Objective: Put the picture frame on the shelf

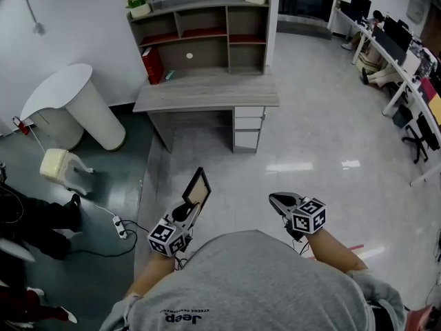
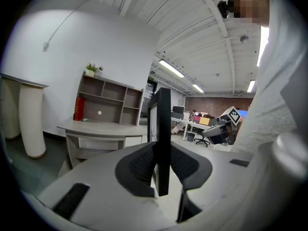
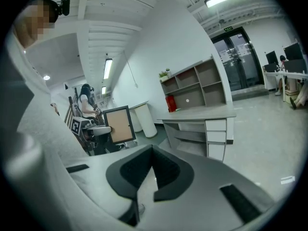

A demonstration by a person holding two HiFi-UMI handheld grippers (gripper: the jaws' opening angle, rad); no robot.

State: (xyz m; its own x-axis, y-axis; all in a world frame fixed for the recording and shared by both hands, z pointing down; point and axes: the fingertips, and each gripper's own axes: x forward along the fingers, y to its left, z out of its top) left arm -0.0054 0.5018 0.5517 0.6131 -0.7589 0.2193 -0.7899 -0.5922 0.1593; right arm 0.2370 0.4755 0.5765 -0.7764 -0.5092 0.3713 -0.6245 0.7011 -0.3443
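The picture frame [image 1: 198, 189] is a thin black rectangle around a plain tan panel. It stands upright, slightly tilted, with its lower edge pinched between the jaws of the left gripper [image 1: 187, 214]. The shelf [image 1: 200, 33], a grey-brown unit of open compartments, stands at the back of the surface [image 1: 207, 89], well apart from the frame

Open pale floor [image 1: 310, 150] straight ahead up to desk [image 1: 207, 92] and shelf [image 1: 200, 29]; left side crowded by white rounded counter [image 1: 76, 102], low cream seat [image 1: 62, 167] and power strip [image 1: 119, 226], far right by office desks [image 1: 393, 54]; red box [image 1: 152, 65] stands upright on desk's left end.
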